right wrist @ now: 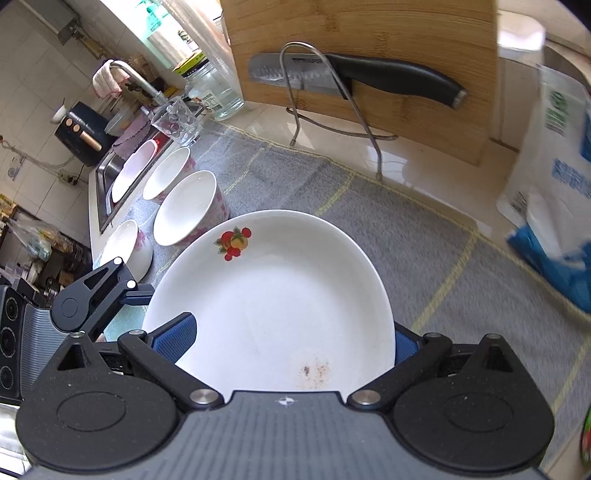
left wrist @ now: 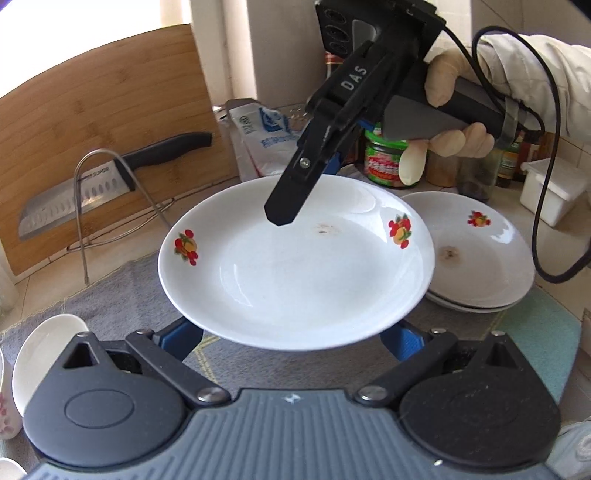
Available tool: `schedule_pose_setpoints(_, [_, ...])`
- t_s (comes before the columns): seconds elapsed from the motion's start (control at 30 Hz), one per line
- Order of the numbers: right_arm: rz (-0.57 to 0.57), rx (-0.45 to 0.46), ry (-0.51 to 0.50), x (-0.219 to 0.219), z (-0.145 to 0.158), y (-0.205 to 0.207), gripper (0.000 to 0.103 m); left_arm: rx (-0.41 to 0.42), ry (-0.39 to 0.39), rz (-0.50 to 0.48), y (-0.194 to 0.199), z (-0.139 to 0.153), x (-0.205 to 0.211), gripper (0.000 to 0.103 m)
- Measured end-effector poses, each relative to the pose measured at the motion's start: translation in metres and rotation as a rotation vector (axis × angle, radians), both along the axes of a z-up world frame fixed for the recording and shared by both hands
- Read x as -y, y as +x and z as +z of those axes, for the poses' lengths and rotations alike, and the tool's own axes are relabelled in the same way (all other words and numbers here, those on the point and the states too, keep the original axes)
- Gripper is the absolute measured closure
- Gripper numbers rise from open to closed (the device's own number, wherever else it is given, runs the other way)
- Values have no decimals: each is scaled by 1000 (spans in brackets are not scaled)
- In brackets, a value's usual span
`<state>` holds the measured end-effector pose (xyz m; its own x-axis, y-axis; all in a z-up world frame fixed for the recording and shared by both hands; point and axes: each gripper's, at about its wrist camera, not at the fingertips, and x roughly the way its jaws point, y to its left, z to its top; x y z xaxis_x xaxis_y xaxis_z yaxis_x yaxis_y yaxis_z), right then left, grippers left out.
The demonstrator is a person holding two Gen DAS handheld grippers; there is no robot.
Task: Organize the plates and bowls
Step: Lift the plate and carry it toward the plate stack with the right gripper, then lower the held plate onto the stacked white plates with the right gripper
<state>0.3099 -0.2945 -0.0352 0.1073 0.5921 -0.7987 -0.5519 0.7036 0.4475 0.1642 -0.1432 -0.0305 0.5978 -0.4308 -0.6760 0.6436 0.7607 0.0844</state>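
While both views show one white plate (left wrist: 295,266) with fruit decals held above the grey mat (left wrist: 122,295), the grip on it differs by claw. Left gripper (left wrist: 291,338): its blue pads sit at the plate's 5 and 7 o'clock, spread wide under the near rim; whether they press the plate cannot be told, as the rim hides the tips. Right gripper (left wrist: 284,206): seen from the left wrist, it comes in from 1 o'clock, its black upper finger lying over the plate's far rim, a gloved hand (left wrist: 450,110) on its handle. From the right wrist, the same gripper (right wrist: 291,343) has blue pads flanking the plate at either side of the near rim, the jaws wide apart; contact cannot be confirmed.

A brown stain marks the plate's inner slope near the right gripper. At 3 o'clock of the held plate, a stack of plates (left wrist: 480,258) rests on the mat, its top plate also stained. Four bowls (right wrist: 184,206) stand in a row at 10 o'clock in the right wrist view, beside the sink (right wrist: 107,192). A knife (right wrist: 354,77) rests in a wire rack against the cutting board (right wrist: 369,33) at 12 o'clock.
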Motion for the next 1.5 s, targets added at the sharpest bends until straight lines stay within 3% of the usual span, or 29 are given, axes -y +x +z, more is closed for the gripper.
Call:
schedule_pose_setpoints(0.37, [-112,22,2,42,6,-38,0,-3,3,-125,-18,9,31,2])
schedule_pose_setpoints(0.93, [-291,10,4,107,-2,-91,0,-60,9,-313,-29,-4,74,2])
schedule_pose_setpoints(1.5, [-406,-29,24,145,-23,-119,0,-104,35,-416,-25,-23,101,2])
